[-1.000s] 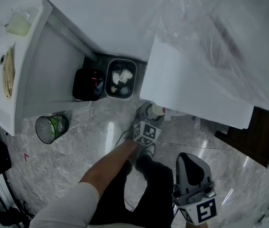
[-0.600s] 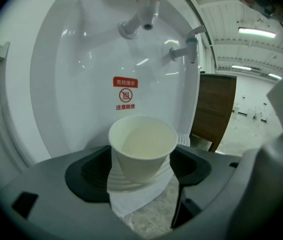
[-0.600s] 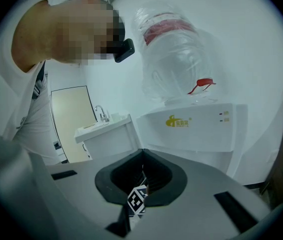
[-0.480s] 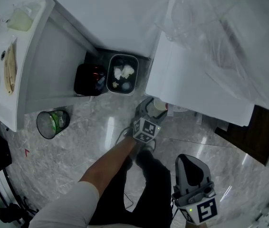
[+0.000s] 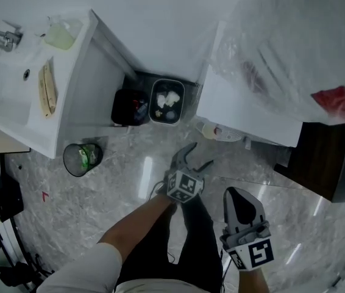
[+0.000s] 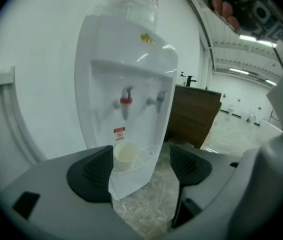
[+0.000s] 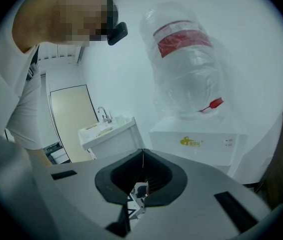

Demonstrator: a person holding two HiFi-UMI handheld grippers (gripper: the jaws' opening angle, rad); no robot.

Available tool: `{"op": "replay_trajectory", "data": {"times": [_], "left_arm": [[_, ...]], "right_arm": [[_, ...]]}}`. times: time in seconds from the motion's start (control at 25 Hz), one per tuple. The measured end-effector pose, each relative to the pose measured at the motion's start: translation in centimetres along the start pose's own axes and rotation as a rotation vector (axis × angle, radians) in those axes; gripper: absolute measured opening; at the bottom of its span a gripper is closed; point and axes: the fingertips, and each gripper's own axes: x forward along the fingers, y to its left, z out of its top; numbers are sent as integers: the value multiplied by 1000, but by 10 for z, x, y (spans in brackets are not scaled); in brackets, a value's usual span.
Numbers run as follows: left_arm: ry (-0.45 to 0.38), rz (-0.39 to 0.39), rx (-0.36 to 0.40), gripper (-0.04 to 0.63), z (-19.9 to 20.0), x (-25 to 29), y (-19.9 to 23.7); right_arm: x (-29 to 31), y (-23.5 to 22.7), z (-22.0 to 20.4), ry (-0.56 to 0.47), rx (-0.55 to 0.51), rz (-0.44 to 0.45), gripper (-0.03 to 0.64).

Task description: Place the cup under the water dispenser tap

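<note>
A pale paper cup (image 6: 125, 155) stands on the white water dispenser's (image 6: 126, 74) drip grille, under the red tap (image 6: 126, 101). The head view shows the cup (image 5: 209, 129) at the foot of the dispenser (image 5: 245, 112). My left gripper (image 5: 195, 156) hangs short of the cup, apart from it. In its own view the left gripper (image 6: 141, 164) is open with nothing between the pads (image 6: 92, 171). My right gripper (image 5: 241, 201) is lower right in the head view. Seen from its own camera, the right gripper (image 7: 142, 156) is shut and empty.
A plastic-wrapped water bottle (image 5: 294, 54) tops the dispenser. A waste bin (image 5: 166, 101) and a black box (image 5: 130, 107) stand by the wall, a mesh basket (image 5: 82, 159) to the left. A white sink unit (image 5: 20, 96) is far left, a dark wooden cabinet (image 5: 319, 157) right.
My left gripper let go of the cup, opened wide and drew back and upward from the dispenser. The cup stays on the grille. The right gripper rose a little.
</note>
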Motion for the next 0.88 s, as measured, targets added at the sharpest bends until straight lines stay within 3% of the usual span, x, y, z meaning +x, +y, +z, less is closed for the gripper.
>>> {"op": "replay_trajectory", "data": {"times": [0.2, 0.36, 0.72, 0.88], "left_arm": [[-41, -78, 6, 353, 93, -91, -33], [-105, -125, 5, 342, 175, -177, -57], [-230, -148, -21, 85, 294, -303, -91], [-257, -139, -16, 30, 323, -326, -95]], "right_arm": [[-35, 18, 30, 8, 82, -27, 17], [-70, 45, 53, 19, 57, -60, 17], [-121, 83, 123, -86, 26, -126, 17], [-131, 97, 147, -137, 6, -135, 17]]}}
